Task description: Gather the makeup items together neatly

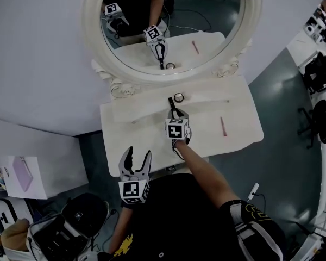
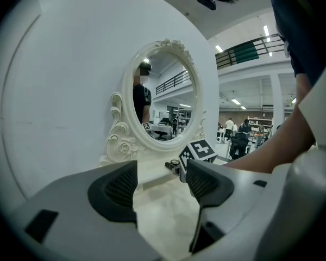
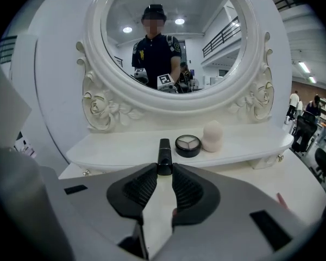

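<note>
My right gripper (image 1: 173, 114) is over the middle of the white dressing table (image 1: 130, 125), shut on a black lipstick tube (image 1: 171, 105) at its jaw tips. In the right gripper view the lipstick tube (image 3: 164, 156) points at the raised shelf (image 3: 108, 148). Its far end lies just left of a round black compact (image 3: 188, 145) and a pale makeup sponge (image 3: 212, 136). A pink stick (image 1: 223, 126) lies on the table to the right, apart from these. My left gripper (image 1: 138, 154) hangs open and empty at the table's front left edge.
An oval mirror (image 1: 174, 26) in a carved white frame stands behind the shelf. In the left gripper view the right gripper's marker cube (image 2: 198, 151) shows beyond my jaws. A curved white wall backs the table. Bags (image 1: 70, 227) sit on the floor at lower left.
</note>
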Available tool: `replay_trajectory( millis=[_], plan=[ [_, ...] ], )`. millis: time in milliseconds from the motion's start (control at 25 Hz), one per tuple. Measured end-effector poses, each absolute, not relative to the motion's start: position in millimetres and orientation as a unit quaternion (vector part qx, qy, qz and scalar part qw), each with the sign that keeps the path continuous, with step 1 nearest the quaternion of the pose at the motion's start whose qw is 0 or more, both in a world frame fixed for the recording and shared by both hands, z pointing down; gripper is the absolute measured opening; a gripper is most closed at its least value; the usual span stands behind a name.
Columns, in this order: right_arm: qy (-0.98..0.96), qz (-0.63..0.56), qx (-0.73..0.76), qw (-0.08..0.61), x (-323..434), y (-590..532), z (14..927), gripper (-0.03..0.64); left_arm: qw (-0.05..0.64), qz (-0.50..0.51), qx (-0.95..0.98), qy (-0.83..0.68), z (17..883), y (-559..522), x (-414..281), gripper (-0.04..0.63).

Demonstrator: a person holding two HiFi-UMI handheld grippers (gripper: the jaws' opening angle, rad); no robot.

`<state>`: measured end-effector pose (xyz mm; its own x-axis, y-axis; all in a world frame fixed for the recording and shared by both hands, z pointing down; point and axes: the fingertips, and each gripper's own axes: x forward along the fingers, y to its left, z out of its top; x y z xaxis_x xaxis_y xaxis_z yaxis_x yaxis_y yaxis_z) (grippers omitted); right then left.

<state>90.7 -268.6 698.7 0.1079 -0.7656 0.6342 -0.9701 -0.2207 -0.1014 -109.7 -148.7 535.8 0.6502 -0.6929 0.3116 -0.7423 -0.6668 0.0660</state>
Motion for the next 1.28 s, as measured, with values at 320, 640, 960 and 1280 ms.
replay_trajectory(
  millis=[320,640,960,1280],
  plan=[
    [-0.581,0.296,0.737,0.179,101.5,-280.8,698.8,0.103,0.104,0.132,0.9,-0.403,536.0,-152.7,-108.4,0.29],
    [-0.586,0.289,0.732,0.193,101.8,-284.9,702.3,0.104,0.106,0.13,0.9,-0.402,538.4,-157.3,-110.7,0.29],
    [-0.596,0.285,0.724,0.198,98.9,-286.0,703.8,0.126,0.107,0.132,0.903,-0.395,540.4,-154.4,-110.3,0.29],
    [-0.592,0.239,0.738,0.217,140.7,-234.1,707.9,0.172,0.104,0.139,0.909,-0.379,543.8,-155.9,-96.7,0.29]
  ],
)
